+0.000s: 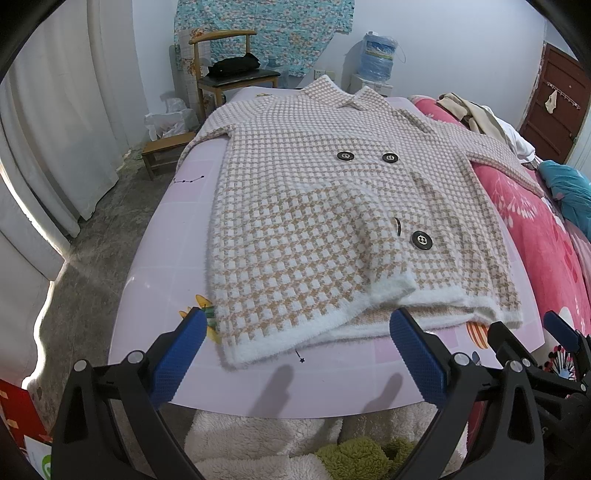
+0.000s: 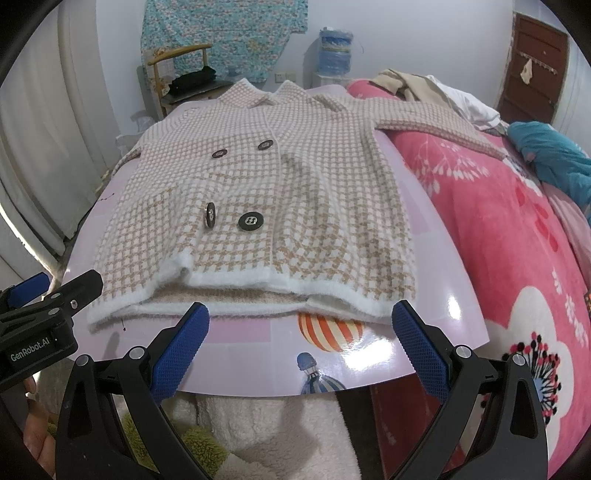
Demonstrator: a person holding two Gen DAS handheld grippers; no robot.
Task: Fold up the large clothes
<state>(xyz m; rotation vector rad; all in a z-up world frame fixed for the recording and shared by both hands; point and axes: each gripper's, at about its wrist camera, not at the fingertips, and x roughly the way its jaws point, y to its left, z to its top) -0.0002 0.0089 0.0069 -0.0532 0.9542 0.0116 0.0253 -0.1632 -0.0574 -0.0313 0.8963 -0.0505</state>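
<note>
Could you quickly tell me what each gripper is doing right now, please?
Left gripper: open, holding nothing, just short of the checked coat.
Right gripper: open, empty.

We are in a bedroom of a home. A bed (image 1: 546, 236) under a pink flowered quilt (image 2: 498, 206) fills the right side, with loose clothes (image 1: 469, 110) heaped near its far end. Past the far edge we see a wooden chair (image 1: 229, 70) with dark clothing on its seat, a floral cloth (image 1: 266, 26) hung on the pale wall, and a water dispenser bottle (image 1: 376, 55). White curtains (image 1: 55, 129) hang along the left, above a bare concrete floor (image 1: 92, 251), and a brown door (image 1: 557, 103) stands in the far right corner.
</note>
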